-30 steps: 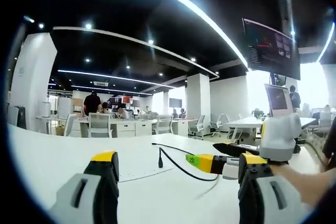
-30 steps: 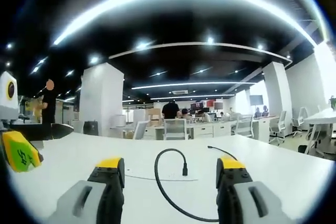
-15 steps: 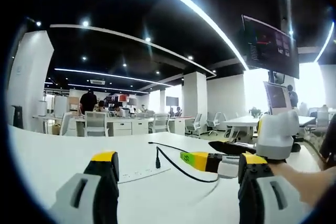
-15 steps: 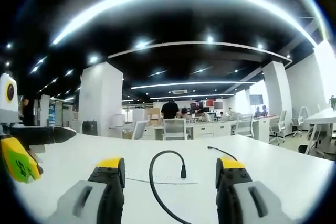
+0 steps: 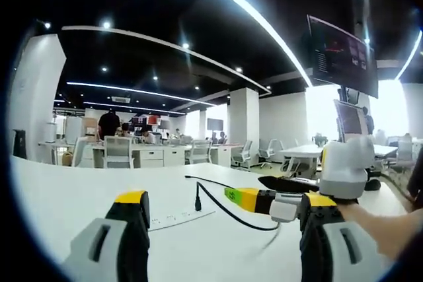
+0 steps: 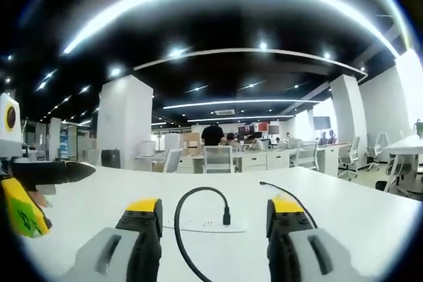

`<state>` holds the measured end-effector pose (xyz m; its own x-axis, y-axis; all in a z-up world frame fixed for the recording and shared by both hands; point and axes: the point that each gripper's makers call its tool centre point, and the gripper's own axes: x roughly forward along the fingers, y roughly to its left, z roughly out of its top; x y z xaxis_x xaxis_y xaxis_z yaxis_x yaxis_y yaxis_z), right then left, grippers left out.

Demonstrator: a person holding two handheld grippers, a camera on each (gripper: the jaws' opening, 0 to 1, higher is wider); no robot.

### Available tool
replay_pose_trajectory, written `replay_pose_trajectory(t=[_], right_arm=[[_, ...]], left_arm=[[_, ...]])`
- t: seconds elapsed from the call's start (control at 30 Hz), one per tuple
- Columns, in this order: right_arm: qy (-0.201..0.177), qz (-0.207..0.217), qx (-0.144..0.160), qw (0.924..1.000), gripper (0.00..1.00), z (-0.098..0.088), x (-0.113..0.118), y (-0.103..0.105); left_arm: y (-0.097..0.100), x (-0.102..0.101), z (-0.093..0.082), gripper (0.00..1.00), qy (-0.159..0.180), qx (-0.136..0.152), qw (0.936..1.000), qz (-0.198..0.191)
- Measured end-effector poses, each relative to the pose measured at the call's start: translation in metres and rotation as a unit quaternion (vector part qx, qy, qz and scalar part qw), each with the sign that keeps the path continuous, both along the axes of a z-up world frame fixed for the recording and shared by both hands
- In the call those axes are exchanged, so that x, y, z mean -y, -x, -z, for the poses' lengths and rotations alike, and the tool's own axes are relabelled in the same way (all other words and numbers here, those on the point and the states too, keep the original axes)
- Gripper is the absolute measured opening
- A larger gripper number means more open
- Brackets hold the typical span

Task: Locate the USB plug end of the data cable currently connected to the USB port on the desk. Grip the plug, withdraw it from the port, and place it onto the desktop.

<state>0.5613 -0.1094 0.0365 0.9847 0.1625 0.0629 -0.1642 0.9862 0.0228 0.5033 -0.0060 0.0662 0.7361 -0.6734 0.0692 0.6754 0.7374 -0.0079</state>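
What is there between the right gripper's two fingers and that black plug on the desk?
In the right gripper view, just bare white desk and a loop of the cable lie between the fingers and the plug.

The left tongs (image 5: pixel 221 212) are seen with their jaws standing well apart, nothing between them, above the white worktop (image 5: pixel 59 196). A black data cable (image 5: pixel 228 208) is laid across the worktop, its upright USB plug (image 5: pixel 197 202) seated at the far end of a flush power strip (image 5: pixel 178 216) set into the surface. The right tongs (image 5: pixel 264 199) are seen entering from the right, yellow-green tipped, near the cable, and are held by a hand (image 5: pixel 380 226). Whether their jaws are parted cannot be told. A monitor (image 5: pixel 342 57) is hung overhead.
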Motion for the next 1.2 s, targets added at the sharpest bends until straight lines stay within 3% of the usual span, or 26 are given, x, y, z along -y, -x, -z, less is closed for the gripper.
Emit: replay_pose_trajectory(t=[0.3,1.2], right_arm=[[0.001,0.004,0.0,1.0,0.65,0.002,0.003,-0.011],[0.024,0.016,-0.017,0.9994,0.65,0.02,0.015,-0.054]], left_arm=[[-0.01,0.004,0.003,0.94,-0.01,0.001,0.9999,0.006],[-0.043,0.015,0.004,0.94,0.004,0.003,0.9996,0.029]])
